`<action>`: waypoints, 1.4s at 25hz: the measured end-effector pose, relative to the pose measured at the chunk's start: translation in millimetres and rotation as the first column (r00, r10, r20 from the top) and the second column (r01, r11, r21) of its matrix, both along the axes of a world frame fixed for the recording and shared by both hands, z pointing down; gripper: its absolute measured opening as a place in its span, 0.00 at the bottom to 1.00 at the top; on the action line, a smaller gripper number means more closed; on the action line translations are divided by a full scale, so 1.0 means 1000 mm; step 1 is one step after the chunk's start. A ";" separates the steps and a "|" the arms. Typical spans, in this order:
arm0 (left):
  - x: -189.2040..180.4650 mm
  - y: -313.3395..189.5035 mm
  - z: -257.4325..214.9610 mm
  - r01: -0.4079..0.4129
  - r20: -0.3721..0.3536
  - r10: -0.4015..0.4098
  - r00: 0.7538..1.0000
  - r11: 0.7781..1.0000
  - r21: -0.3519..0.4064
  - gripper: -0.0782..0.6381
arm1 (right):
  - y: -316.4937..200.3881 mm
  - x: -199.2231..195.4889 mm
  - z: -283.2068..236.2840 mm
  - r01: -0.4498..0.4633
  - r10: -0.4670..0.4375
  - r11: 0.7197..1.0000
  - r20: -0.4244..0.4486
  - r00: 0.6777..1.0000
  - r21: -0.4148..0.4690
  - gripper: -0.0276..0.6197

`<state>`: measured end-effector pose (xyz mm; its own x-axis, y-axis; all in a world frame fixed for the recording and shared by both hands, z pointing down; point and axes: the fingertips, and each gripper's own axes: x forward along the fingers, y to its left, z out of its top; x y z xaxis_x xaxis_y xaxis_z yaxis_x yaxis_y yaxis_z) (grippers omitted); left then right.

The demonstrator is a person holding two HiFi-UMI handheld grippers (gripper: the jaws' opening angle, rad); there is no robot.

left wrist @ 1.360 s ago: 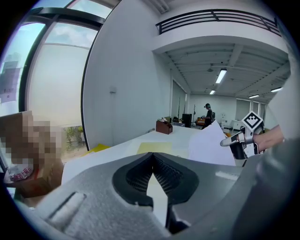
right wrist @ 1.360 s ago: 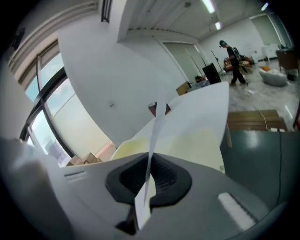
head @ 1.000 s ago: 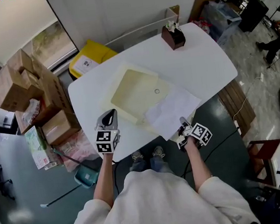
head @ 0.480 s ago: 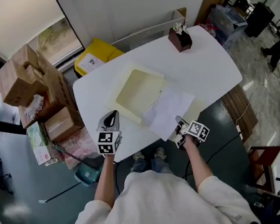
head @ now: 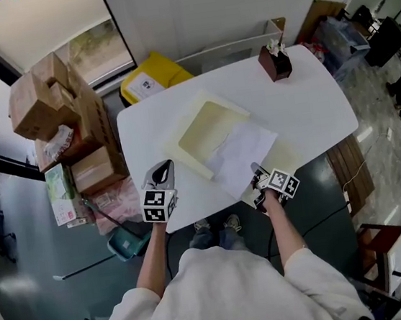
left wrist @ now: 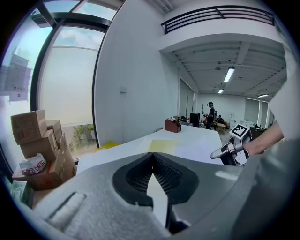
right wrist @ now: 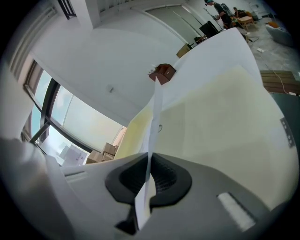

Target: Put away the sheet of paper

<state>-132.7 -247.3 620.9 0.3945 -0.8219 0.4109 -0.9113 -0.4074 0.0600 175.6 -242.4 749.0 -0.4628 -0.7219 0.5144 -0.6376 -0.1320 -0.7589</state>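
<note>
A white sheet of paper (head: 240, 152) lies partly over an open pale yellow folder (head: 206, 131) on the white table (head: 303, 107). My right gripper (head: 259, 175) is shut on the sheet's near corner. In the right gripper view the sheet (right wrist: 153, 117) runs edge-on between the jaws of the right gripper (right wrist: 150, 161), with the folder (right wrist: 215, 122) beneath. My left gripper (head: 162, 175) hovers at the table's near left edge, shut and empty. In the left gripper view its tips (left wrist: 153, 157) meet, and the right gripper (left wrist: 228, 150) shows off to the right.
A brown holder (head: 275, 62) stands at the table's far right corner. Cardboard boxes (head: 54, 116) are stacked on the floor to the left, with a yellow bin (head: 149, 84) behind the table. A wooden bench (head: 350, 166) sits to the right.
My right gripper has carried the sheet leftwards, so it overlaps the yellow folder more. The left gripper has shifted only slightly.
</note>
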 end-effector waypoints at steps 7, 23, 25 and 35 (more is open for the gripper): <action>-0.020 0.004 0.004 0.051 0.008 -0.051 0.999 0.999 -0.007 0.12 | -0.022 -0.025 0.007 0.046 -0.046 0.999 0.014 0.999 -0.007 0.05; -0.069 0.012 0.010 0.175 0.038 -0.173 0.984 0.984 -0.034 0.12 | -0.071 -0.079 0.020 0.082 -0.077 0.996 0.152 0.985 -0.026 0.05; -0.072 0.013 0.011 0.183 0.041 -0.181 0.983 0.982 -0.039 0.12 | -0.075 -0.084 0.022 0.082 -0.075 0.996 0.164 0.984 -0.031 0.05; -0.087 0.013 0.012 0.224 0.055 -0.222 0.974 0.974 -0.045 0.12 | -0.100 -0.106 0.031 0.078 -0.065 0.996 0.209 0.976 -0.053 0.05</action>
